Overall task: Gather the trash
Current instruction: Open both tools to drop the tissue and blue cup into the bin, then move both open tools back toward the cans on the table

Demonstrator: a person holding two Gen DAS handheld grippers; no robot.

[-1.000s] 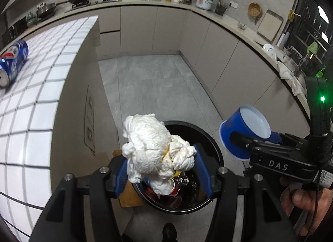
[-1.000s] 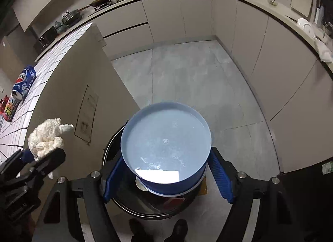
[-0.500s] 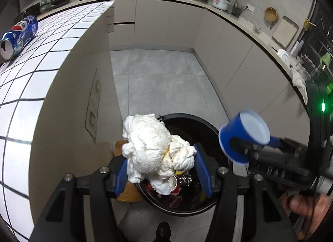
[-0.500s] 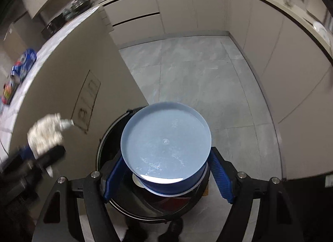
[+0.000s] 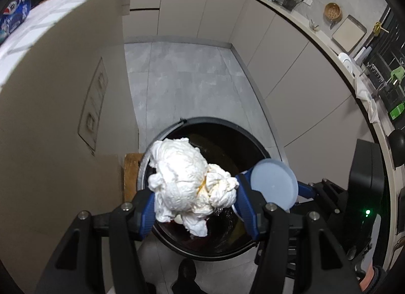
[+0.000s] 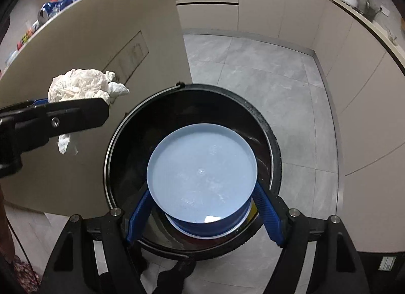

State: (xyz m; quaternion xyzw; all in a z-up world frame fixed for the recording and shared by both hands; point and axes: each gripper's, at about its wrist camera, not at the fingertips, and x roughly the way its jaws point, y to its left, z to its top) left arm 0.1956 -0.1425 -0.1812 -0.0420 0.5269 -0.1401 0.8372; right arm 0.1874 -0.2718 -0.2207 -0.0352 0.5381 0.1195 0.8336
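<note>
Left wrist view, grey tiled floor (image 5: 182, 79), beige cabinets (image 5: 192, 8), black bin (image 5: 253, 142)

Left gripper (image 5: 196, 208): black angular frame, ribbed blue finger pads (image 5: 246, 208), silver screw heads on the arms.
Right gripper (image 6: 202, 214): same black frame, blue ridged pads, silver screws; a small green light glows on its body.

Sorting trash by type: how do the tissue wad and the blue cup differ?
The tissue wad is white, crumpled and soft; the blue cup is smooth, round and rigid. The left gripper holds the wad, the right gripper the cup. Both hang over the black bin.
</note>
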